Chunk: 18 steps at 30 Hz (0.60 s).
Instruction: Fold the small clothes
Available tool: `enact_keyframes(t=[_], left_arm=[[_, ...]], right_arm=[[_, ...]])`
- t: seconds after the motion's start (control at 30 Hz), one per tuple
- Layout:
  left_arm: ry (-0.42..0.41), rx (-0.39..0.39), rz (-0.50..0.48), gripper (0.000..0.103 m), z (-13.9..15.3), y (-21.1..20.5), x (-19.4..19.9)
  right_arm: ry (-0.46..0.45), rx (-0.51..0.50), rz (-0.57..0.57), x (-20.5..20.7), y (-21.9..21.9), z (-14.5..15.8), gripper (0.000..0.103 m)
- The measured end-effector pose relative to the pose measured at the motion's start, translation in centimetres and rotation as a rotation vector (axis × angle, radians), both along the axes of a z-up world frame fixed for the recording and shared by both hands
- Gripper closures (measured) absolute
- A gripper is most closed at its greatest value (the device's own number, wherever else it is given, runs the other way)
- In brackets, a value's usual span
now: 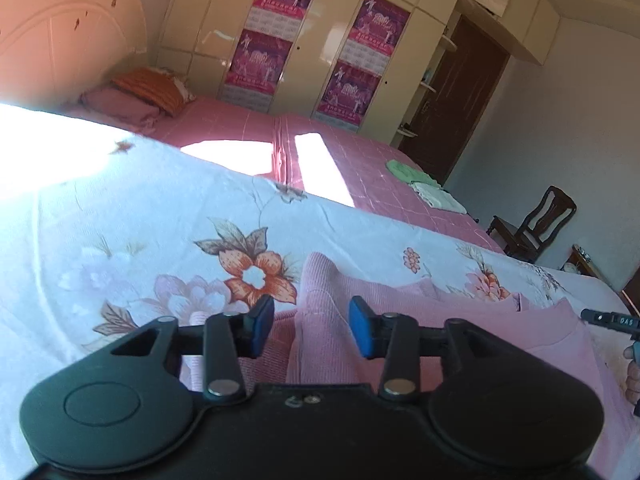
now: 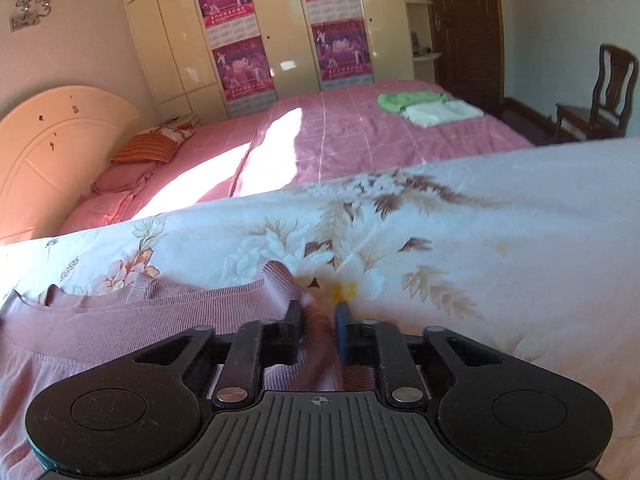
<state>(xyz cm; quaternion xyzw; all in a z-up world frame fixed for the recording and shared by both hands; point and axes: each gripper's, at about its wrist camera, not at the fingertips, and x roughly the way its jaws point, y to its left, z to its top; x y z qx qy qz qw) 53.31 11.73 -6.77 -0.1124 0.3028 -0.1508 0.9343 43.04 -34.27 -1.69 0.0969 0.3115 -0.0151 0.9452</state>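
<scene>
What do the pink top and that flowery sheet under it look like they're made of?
The pink top looks like a soft, matte ribbed knit: fine parallel ridges run across it and its cuff. The flowery sheet looks like smooth, thin woven cloth, perhaps cotton: flat printed flowers, fine creases, no visible pile.

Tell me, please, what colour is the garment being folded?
Pink garment, clearest in the left wrist view.

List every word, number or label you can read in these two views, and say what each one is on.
"DAS" or similar: pale characters on the black right gripper part at the frame edge, too blurred to confirm.
Purple posters on the cream wardrobe: headline characters and calendar grids, too small and blurred to read.
Headboard: dark script at its top corner, cut off and unreadable.
Pink sweater, floral quilt: no text.
</scene>
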Motion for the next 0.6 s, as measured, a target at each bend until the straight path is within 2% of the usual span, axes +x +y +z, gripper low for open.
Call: enact_keyframes(t=[0.03, 0.1, 0.17, 0.2, 0.23, 0.3, 0.33, 0.37, 0.4, 0.43, 0.47, 0.5, 0.53, 0.57, 0.6], left_arm=[[-0.029, 0.023, -0.021, 0.051, 0.8, -0.2, -1.3], [-0.059, 0.070, -0.084, 0.047, 1.4, -0.7, -3.3], [-0.050, 0.146, -0.123, 0.047, 1.1, -1.4, -4.3], [-0.042, 0.165, -0.138, 0.047, 0.8, -1.7, -4.4], [-0.031, 0.183, -0.150, 0.047, 0.4, -2.1, -4.5], [0.015, 0.214, -0.159, 0.050, -0.7, -2.7, -4.1], [0.035, 0.240, -0.145, 0.054, -1.5, -3.1, -3.9], [0.040, 0.260, -0.120, 0.065, -1.8, -3.2, -3.7], [0.034, 0.264, -0.082, 0.069, -1.9, -3.0, -3.6], [0.044, 0.247, -0.048, 0.075, -1.8, -2.6, -3.4], [0.058, 0.218, -0.007, 0.077, -1.4, -2.1, -3.2], [0.048, 0.213, 0.011, 0.077, -0.8, -2.1, -3.4], [0.000, 0.222, 0.024, 0.070, 0.3, -2.4, -4.0], [-0.051, 0.217, 0.012, 0.056, 1.2, -3.0, -4.6], [-0.087, 0.211, -0.030, 0.049, 1.9, -3.9, -4.9]], right_arm=[[-0.029, -0.006, 0.023, -1.2, -0.1, 0.7, 0.047], [-0.008, 0.035, 0.072, -3.1, -0.9, 1.0, 0.048], [0.016, 0.040, 0.101, -5.0, -1.4, 0.6, 0.067], [0.032, 0.048, 0.107, -5.6, -1.6, 0.4, 0.072], [0.043, 0.061, 0.117, -6.1, -1.7, 0.0, 0.076], [0.058, 0.070, 0.123, -7.1, -1.5, -0.4, 0.076], [0.072, 0.080, 0.130, -7.3, -1.2, -0.8, 0.076], [0.101, 0.070, 0.139, -7.3, -0.9, -1.3, 0.076], [0.137, 0.016, 0.135, -7.0, -0.5, -1.9, 0.076], [0.137, -0.047, 0.110, -7.0, -0.2, -2.1, 0.080], [0.141, -0.052, 0.074, -6.9, -0.4, -1.8, 0.079], [0.125, -0.046, 0.045, -7.0, -0.6, -1.2, 0.079], [0.093, -0.046, 0.031, -7.3, -0.6, -0.4, 0.079], [0.061, -0.019, 0.050, -7.6, -0.8, 0.4, 0.079], [0.046, 0.010, 0.080, -7.7, -0.6, 0.9, 0.079]])
